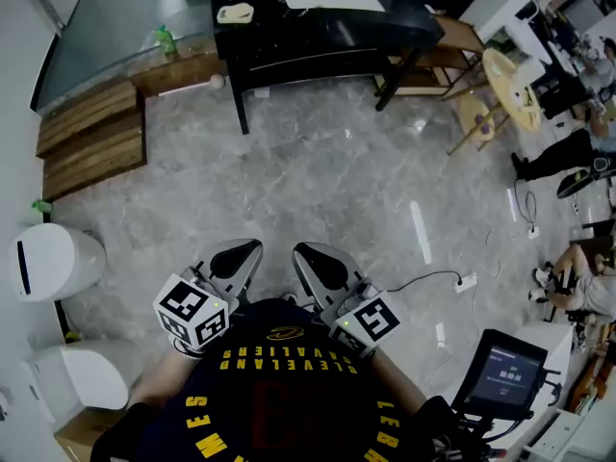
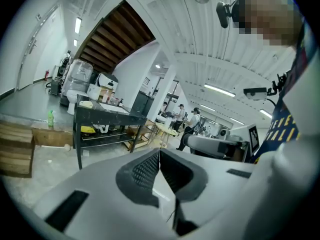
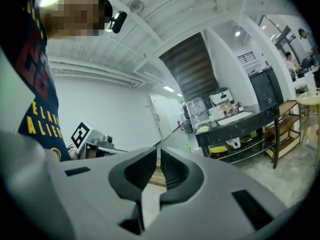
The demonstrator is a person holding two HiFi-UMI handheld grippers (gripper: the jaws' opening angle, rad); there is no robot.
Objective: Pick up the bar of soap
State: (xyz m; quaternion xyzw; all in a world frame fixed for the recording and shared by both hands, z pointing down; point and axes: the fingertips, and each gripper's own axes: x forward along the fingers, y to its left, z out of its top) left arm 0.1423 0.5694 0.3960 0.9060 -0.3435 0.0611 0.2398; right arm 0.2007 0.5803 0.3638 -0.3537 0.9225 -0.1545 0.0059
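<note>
A small pale yellowish thing (image 1: pixel 235 12), possibly the bar of soap, lies on the left end of the black table (image 1: pixel 318 27) far ahead; it is too small to tell for sure. It also shows in the left gripper view (image 2: pixel 86 104) and the right gripper view (image 3: pixel 202 129). I hold both grippers close to my chest, well short of the table. The left gripper (image 1: pixel 245 250) and the right gripper (image 1: pixel 308 254) point forward side by side. Each is shut with nothing between its pads (image 2: pixel 150 169) (image 3: pixel 170 171).
Grey marble floor (image 1: pixel 318 181) lies between me and the table. Wooden steps (image 1: pixel 91 138) and white bins (image 1: pixel 53 258) stand at the left. Wooden stools (image 1: pixel 500 94) and seated people are at the right. A cable with a power strip (image 1: pixel 464 281) and a monitor (image 1: pixel 505 373) lie at the lower right.
</note>
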